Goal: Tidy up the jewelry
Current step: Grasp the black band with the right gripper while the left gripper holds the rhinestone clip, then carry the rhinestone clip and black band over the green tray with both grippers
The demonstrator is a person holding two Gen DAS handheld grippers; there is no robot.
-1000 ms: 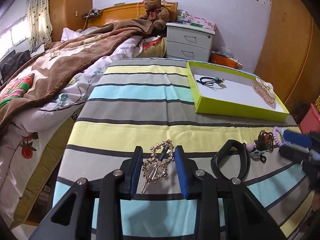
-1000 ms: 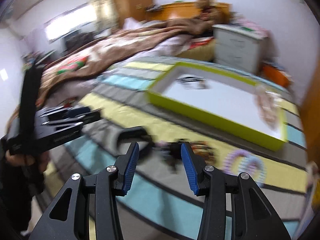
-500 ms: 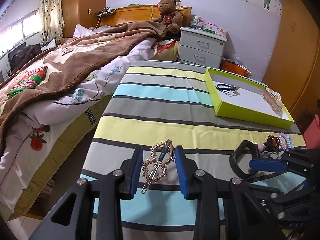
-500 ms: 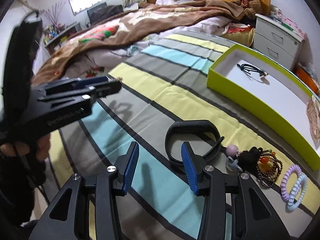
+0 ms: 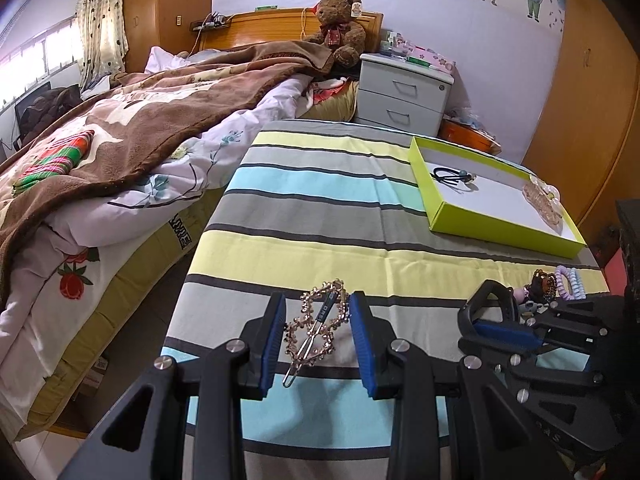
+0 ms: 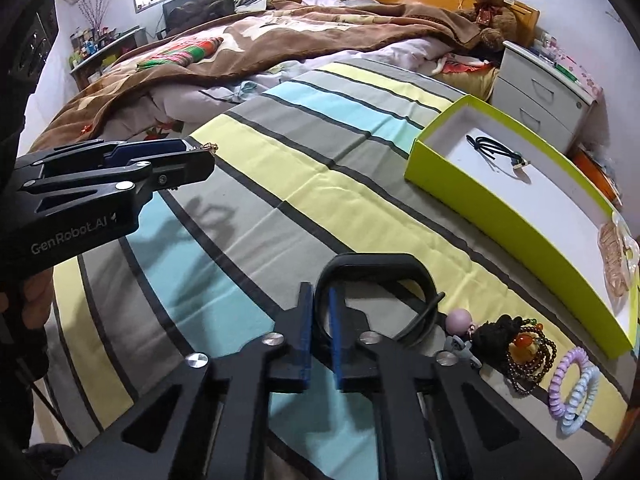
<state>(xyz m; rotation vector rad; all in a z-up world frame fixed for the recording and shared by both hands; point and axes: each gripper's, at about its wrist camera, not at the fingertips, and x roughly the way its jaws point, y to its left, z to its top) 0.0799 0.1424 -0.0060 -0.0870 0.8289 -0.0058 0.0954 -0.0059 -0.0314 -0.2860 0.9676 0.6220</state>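
Note:
My left gripper [image 5: 318, 336] is shut on a gold beaded hair clip [image 5: 316, 326] and holds it above the striped cloth; it also shows in the right wrist view [image 6: 188, 156]. My right gripper [image 6: 320, 324] is shut on the near rim of a black wristband [image 6: 384, 276], which lies on the cloth; it also shows in the left wrist view [image 5: 486, 312]. A lime-green box [image 6: 480, 196] at the far right holds a black hair tie [image 6: 496, 150] and a beige hair claw [image 6: 614, 256].
To the right of the wristband lie a pink bobble tie [image 6: 460, 320], a dark bead bracelet [image 6: 524, 352] and pastel coil hair ties [image 6: 572, 388]. A bed with a brown blanket [image 5: 140, 128] is at the left, a white nightstand [image 5: 404, 96] behind.
My right gripper swung down to the black wristband and shut on its rim. My left gripper lifted and drew back with the gold hair clip still held.

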